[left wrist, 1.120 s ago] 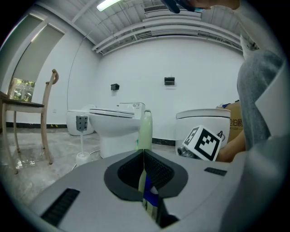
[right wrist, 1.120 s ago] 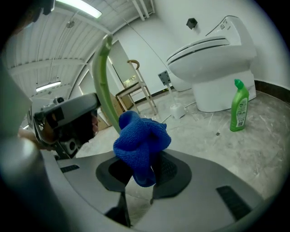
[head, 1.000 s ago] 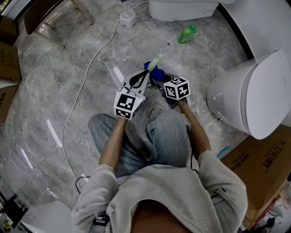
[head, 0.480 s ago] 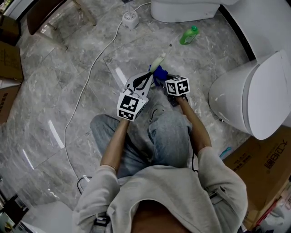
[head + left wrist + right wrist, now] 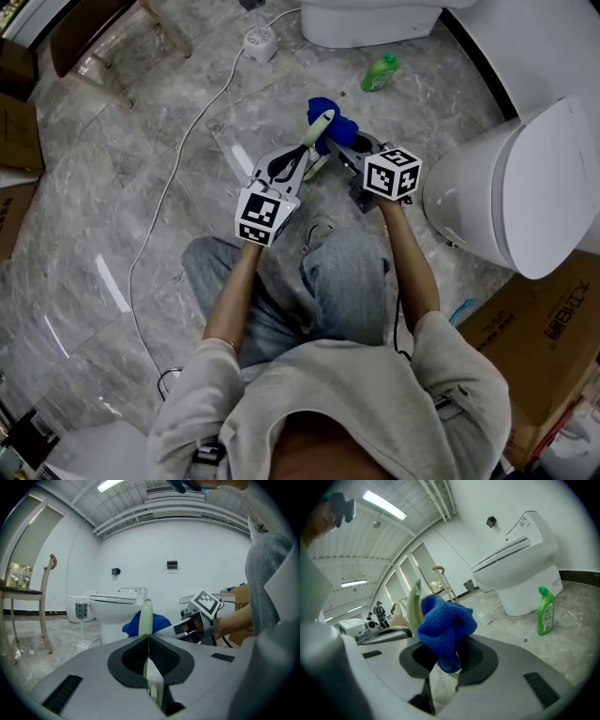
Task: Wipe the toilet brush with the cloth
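Showroom-like bathroom space: several toilets, marble floor, cardboard boxes.

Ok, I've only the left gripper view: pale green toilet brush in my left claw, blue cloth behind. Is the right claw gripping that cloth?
Observer: Yes, the right claw is shut on the bunched blue microfibre cloth.
Operator: Is it on the brush?
Observer: In the head view it overlaps the far tip of the slim pale green toilet brush; contact unclear.
Operator: Floor hazards?
Observer: A green plastic bottle stands by the white toilet.
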Available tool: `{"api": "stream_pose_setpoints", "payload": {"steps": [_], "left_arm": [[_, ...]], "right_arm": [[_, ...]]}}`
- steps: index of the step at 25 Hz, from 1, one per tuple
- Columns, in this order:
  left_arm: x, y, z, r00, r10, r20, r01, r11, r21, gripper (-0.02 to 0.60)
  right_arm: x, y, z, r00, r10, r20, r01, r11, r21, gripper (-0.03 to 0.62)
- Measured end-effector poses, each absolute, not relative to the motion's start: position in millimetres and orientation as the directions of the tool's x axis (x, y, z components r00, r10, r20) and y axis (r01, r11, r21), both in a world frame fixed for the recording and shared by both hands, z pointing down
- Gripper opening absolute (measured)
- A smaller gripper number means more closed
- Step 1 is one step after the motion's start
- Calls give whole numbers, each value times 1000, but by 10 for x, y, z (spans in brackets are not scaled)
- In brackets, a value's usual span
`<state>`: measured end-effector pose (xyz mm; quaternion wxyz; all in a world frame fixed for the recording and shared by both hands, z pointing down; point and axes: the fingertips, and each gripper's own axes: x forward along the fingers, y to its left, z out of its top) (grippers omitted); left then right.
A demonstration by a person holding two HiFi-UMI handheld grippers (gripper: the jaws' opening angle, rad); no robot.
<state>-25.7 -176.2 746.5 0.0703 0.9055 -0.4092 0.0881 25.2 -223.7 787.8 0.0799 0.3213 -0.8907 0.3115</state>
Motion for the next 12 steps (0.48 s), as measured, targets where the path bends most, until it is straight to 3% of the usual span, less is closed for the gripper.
{"api": "stream_pose_setpoints", "payload": {"steps": [6, 12], "left_arm": [[-215, -1765, 7467, 653, -724, 222, -750, -659, 57, 20], [-223, -1774, 7474, 652, -724, 225, -750, -659, 53, 20]], "right_arm": [[-14, -2127, 7618, -859, -415, 300, -511, 730, -454, 111], [-64, -2067, 7776, -870, -372, 323, -488, 743, -458, 111]]}}
